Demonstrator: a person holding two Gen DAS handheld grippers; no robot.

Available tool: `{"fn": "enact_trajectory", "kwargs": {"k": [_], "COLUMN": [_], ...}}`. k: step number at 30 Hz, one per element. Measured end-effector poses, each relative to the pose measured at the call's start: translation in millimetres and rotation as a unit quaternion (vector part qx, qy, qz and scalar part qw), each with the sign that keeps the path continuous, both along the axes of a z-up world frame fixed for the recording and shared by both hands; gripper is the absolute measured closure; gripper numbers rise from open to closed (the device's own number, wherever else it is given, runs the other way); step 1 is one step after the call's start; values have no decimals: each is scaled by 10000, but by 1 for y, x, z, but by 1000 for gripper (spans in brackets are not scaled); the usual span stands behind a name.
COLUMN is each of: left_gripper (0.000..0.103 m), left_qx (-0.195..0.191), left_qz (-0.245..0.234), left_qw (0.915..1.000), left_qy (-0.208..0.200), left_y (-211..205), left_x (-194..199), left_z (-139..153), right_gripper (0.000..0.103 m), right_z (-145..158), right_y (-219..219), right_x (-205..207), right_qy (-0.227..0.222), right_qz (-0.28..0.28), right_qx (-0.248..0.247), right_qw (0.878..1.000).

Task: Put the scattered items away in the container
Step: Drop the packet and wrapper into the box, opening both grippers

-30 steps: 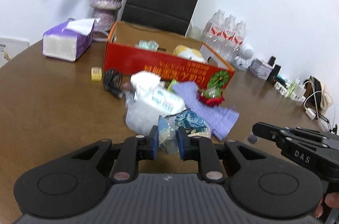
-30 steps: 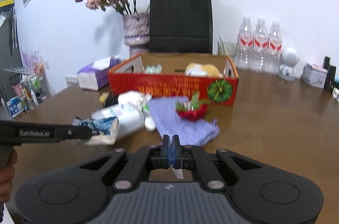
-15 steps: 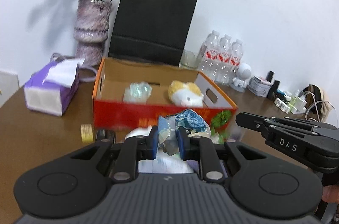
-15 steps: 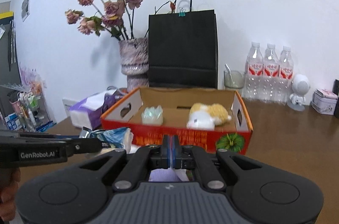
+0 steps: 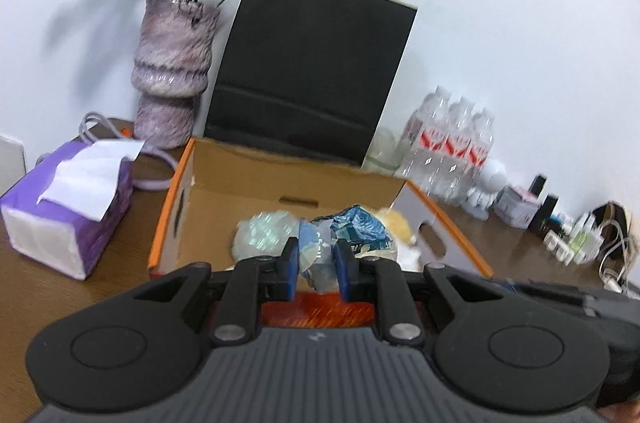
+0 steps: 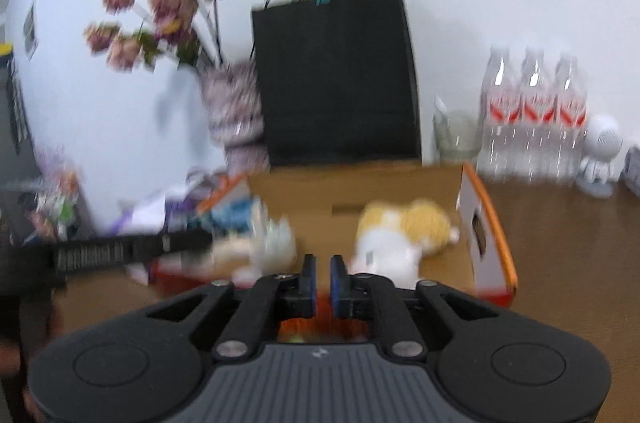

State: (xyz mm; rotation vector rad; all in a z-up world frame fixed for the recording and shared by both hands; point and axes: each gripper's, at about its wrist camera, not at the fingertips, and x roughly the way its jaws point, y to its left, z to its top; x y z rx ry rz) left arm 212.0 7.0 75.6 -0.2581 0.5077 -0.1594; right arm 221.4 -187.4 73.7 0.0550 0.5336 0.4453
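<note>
Both grippers have advanced over the orange-rimmed cardboard box [image 5: 176, 183]; left gripper [image 5: 317, 269] clamps a crumpled blue-printed plastic wrapper [image 5: 352, 229], right gripper [image 6: 322, 281] is opening, empty.

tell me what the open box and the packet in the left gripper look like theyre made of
Box: looks like corrugated cardboard, matte brown inside with a printed orange-red outside and die-cut handle slots. Packet, pinched in the left gripper: probably thin plastic film or foil, since it is crumpled, shiny and blue-printed; the blur leaves it open.

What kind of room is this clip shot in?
Probably an office or meeting room: a brown table against a plain white wall, with bottled water, a black paper bag and a vase of dried flowers.
</note>
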Motion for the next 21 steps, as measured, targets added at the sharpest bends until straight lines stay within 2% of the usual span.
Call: {"fn": "enact_trajectory", "kwargs": {"k": [4, 7, 12, 16, 20, 21], "left_gripper": [84, 84, 84, 84, 84, 84], "left_qx": [145, 67, -20, -69, -136, -148], "left_qz": [-62, -86, -76, -24, -7, -10], "left_qw": [9997, 9993, 9990, 9987, 9983, 9984], "left_qy": [200, 367, 437, 507, 563, 554], "left_y": [8, 14, 19, 25, 28, 28], "left_x": [-18, -33, -57, -65, -67, -68], "left_z": [-14, -21, -24, -27, -30, -30], "right_gripper": [90, 89, 75, 70, 75, 88], "right_z": [-32, -47, -58, -57, -66, -67], "right_y": [-12, -14, -8, -4, 3, 4], "right_x": [-21, -35, -48, -54, -50, -51], "right_qy": [598, 838, 816, 765, 812, 749], "right_qz": [250, 389, 453, 570, 536, 541], "right_qx": [-243, -335, -523, -598, -843, -905], "right_qw": [9976, 9952, 9943, 9936, 9917, 9916]}}
